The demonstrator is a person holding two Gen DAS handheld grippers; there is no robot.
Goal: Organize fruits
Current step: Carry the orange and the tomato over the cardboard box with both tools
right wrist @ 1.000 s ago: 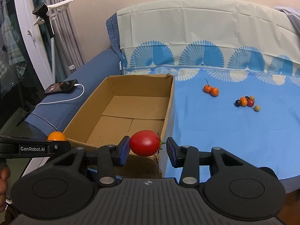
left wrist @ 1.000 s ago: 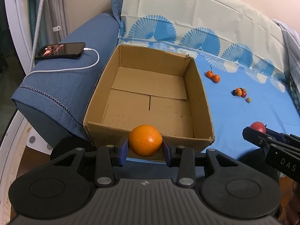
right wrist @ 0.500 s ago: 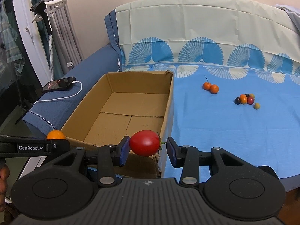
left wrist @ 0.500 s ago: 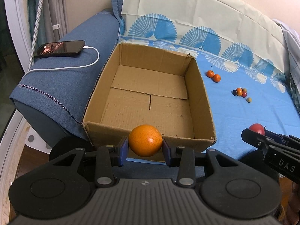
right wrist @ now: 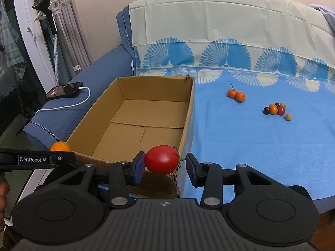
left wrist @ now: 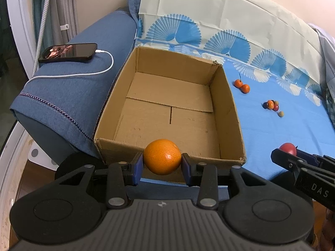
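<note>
Two grips, neither altered over the past second: left gripper [left wrist: 162,165] clamped on an orange [left wrist: 162,156] just short of the near rim of the empty cardboard box [left wrist: 226,113], right gripper [right wrist: 165,165] closed on a red tomato [right wrist: 161,162] at the box's near right corner, stem end toward the right pad. Barely any drift in either view, so probably poised for the drop into the box rather than mid-carry. Farther out, left unmoved on the blue sheet [right wrist: 230,146]: a pair of small oranges [right wrist: 236,95] and a cluster of tiny mixed fruits [right wrist: 274,108], well apart from the box.
</note>
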